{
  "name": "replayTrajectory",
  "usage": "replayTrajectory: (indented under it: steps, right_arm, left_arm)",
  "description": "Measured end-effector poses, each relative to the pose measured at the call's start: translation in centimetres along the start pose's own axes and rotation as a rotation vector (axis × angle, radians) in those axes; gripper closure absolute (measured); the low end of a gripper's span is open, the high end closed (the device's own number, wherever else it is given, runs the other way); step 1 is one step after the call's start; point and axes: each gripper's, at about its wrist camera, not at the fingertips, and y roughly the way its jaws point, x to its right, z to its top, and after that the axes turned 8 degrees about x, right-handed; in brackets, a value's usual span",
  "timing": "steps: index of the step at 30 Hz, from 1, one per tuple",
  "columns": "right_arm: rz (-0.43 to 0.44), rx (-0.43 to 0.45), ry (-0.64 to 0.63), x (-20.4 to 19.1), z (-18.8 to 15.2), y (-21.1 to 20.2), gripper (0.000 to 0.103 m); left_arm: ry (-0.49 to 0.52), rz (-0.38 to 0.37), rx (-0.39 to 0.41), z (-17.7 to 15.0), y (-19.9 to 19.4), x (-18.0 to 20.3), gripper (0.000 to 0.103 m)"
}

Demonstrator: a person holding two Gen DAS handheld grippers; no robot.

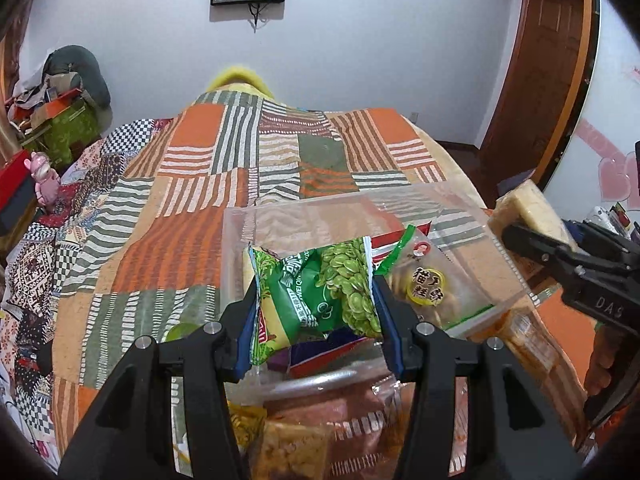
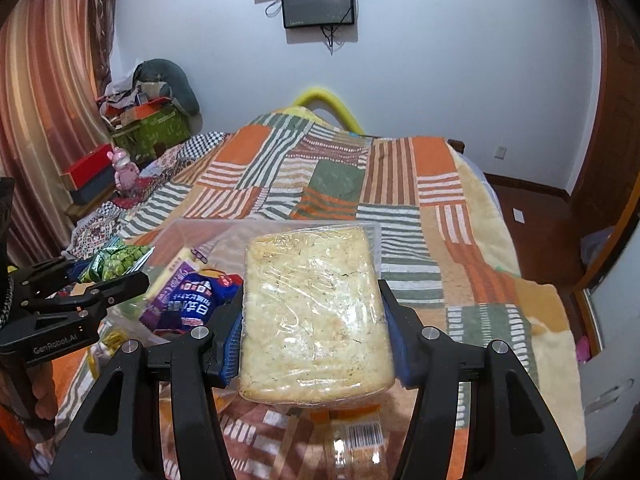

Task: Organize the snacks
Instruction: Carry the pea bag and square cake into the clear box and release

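Two snack packs are up off the bed at once, one in each gripper. The green snack packet (image 1: 320,292), printed with pale green seeds, sits pinched between the blue pads of the left gripper (image 1: 316,316), held above the clear plastic bin (image 1: 236,240). The wrapped pale cake (image 2: 314,312), a flat yellowish slab in clear film, is clamped the same way by the right gripper (image 2: 316,332), just to the right of the bin and over its near corner. Inside the bin lie a clear bag of round biscuits (image 1: 430,280) with a yellow label, a blue packet (image 2: 196,300) with white lettering and a purple one beside it. More wrapped snacks lie on the cover below the left gripper, blurred and hard to name. Everything rests on a patchwork bedspread (image 1: 180,200) of orange, green and striped squares. At the far left stand a pink toy figure (image 1: 44,178) and a red box (image 2: 90,166), with a dark screen (image 2: 318,4) on the white wall.
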Motion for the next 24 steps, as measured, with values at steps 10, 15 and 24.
replayTrajectory:
  steps: [10, 15, 24]
  right_arm:
    - [-0.01, -0.034, -0.021, 0.1, -0.3, 1.5, 0.05]
    - [-0.006, -0.03, -0.027, 0.3, -0.1, 1.1, 0.05]
    - [0.006, -0.025, -0.035, 0.6, 0.0, -1.0, 0.046]
  left_arm:
    - [0.006, 0.003, -0.053, -0.4, 2.6, 0.1, 0.051]
    - [0.019, -0.003, -0.057, -0.6, 2.6, 0.4, 0.043]
    - [0.027, -0.008, -0.012, 0.1, -0.8, 0.4, 0.03]
